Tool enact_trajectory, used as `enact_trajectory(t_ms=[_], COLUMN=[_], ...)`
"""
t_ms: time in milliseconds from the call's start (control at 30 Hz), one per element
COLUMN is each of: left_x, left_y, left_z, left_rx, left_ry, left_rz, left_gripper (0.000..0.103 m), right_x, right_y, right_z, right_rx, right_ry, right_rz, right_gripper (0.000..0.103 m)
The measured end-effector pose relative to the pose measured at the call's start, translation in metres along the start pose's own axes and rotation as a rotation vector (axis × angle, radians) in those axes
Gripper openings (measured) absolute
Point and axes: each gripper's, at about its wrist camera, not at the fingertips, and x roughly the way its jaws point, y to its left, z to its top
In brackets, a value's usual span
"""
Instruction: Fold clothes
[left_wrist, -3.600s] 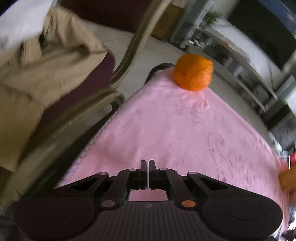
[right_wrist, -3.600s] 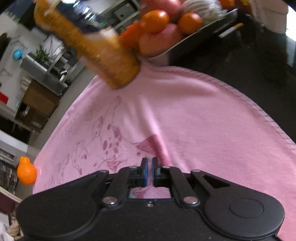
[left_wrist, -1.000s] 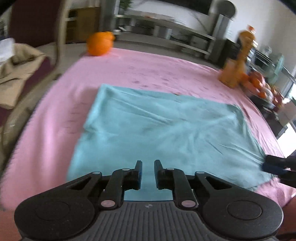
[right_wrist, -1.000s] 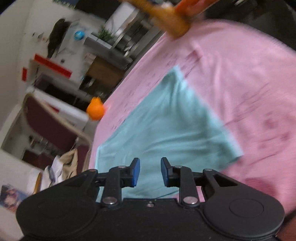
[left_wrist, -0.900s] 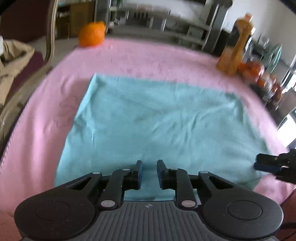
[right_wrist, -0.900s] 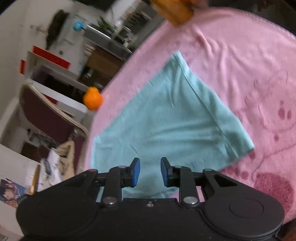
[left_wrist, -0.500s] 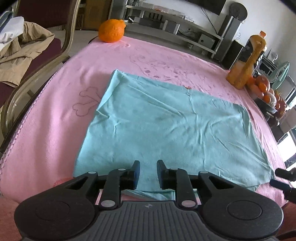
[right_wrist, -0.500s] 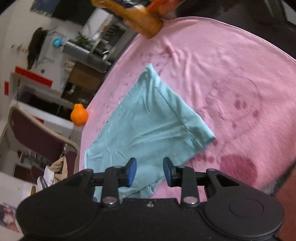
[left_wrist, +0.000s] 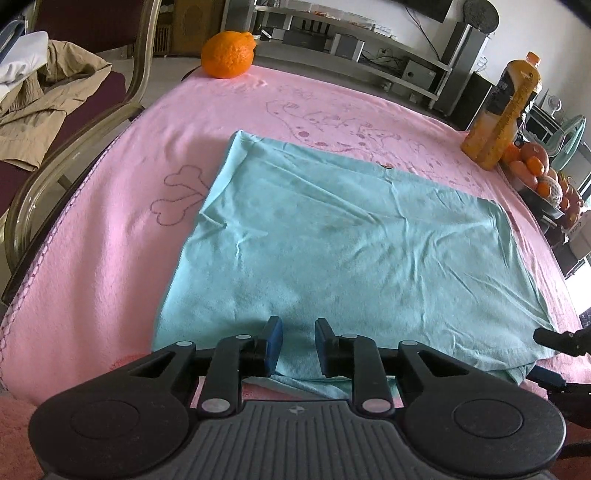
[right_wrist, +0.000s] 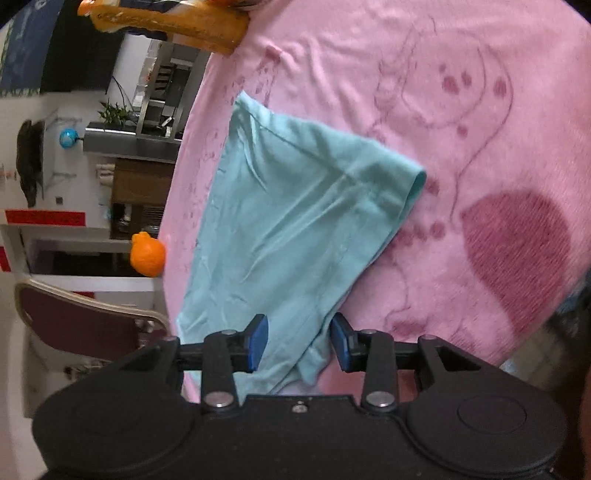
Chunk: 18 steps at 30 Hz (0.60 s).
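Observation:
A light teal garment (left_wrist: 343, 236) lies spread flat on the pink blanket (left_wrist: 110, 229) that covers the table. It also shows in the right wrist view (right_wrist: 295, 229). My left gripper (left_wrist: 297, 345) is open, low over the garment's near edge. My right gripper (right_wrist: 297, 341) is open wide, with the garment's near right corner lying between its fingers. Its fingertips (left_wrist: 554, 338) show at the right edge of the left wrist view, at that corner.
An orange fruit (left_wrist: 228, 54) sits at the far left corner. An orange juice bottle (left_wrist: 504, 110) and a tray of fruit (left_wrist: 543, 177) stand at the far right. A chair (left_wrist: 74, 122) with a tan coat (left_wrist: 40, 107) is on the left.
The teal garment has been laid out on the blanket. Both grippers have opened wider, the right more, and drawn back to the garment's near edge.

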Motion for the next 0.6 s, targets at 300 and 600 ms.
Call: enact_trajectory(t_ms=[300,600], left_x=[0.000,0.000], left_y=[0.002,0.006], left_z=[0.001,0.001], left_rx=[-0.002,-0.026], left_ry=[0.006,0.015], left_rz=[-0.006,-0.023], left_gripper=[0.023,0.023], right_x=[0.007,0.005], right_y=[-0.003,-0.011], right_z=[-0.006,0.010], right_rx=[0.028,0.116], right_ry=[-0.148,-0.205], right_rz=[0.076,0.115], right_gripper=[0.036,0.036])
